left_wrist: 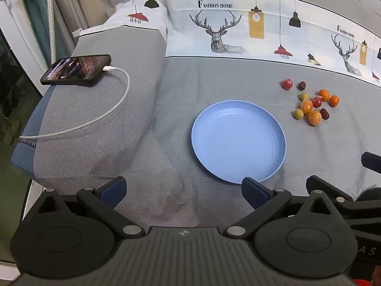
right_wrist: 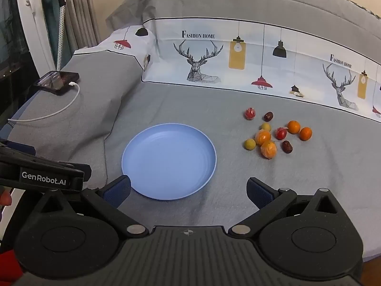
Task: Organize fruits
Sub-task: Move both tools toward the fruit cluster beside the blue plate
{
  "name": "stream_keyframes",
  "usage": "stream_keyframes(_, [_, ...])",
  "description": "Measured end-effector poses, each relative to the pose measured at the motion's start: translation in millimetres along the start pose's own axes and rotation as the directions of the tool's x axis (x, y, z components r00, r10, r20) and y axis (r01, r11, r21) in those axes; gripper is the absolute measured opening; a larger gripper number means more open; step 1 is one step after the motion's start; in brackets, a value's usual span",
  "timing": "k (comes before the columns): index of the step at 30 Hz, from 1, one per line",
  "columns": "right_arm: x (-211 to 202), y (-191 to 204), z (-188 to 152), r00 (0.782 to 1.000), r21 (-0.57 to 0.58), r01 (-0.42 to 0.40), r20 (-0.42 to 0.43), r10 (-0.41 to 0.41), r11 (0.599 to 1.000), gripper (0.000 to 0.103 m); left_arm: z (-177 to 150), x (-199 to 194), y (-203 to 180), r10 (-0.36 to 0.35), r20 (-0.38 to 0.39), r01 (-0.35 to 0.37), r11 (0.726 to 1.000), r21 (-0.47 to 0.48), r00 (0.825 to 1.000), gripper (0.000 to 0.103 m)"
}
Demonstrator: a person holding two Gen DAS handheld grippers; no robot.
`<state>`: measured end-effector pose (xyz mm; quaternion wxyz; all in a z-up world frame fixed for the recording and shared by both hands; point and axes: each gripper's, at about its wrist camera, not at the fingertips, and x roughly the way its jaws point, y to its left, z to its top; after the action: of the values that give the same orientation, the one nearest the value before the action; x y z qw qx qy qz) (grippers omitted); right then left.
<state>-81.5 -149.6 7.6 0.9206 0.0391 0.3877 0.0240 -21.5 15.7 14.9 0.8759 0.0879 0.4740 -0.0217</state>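
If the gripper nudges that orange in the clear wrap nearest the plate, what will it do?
The wrapped orange is round, so it will probably roll on the grey bedspread. Its glossy film looks slippery for the pads. It touches another wrapped orange, which may shift.

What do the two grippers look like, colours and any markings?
Both are black plastic with linked arms, silver pivot pins, round housings and a ribbed grey body bearing a small crosshair mark. The left gripper and right gripper have blue textured pads. White "GenRobot.AI" lettering marks the left one's side.
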Motion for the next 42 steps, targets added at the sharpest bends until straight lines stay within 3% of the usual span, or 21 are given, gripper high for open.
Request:
stream_keyframes(36, [5.6, 1.6, -0.8, 1.0, -0.003, -0.004, -0.006, 0.004, 1.0, 0.103, -0.7, 2.1, 1.7, 0.009, -0.009, -0.009, 1.0, 0.001, 1.0, 0.103])
stream_keyframes(42, [8.7, -0.1, -3.0, 0.999, -0.003, 0.005, -0.047, -0.005, 1.0, 0.103, -1.3, 5.7, -1.7, 0.019, -0.023, -0.019, 1.0, 0.008, 1.0, 0.103])
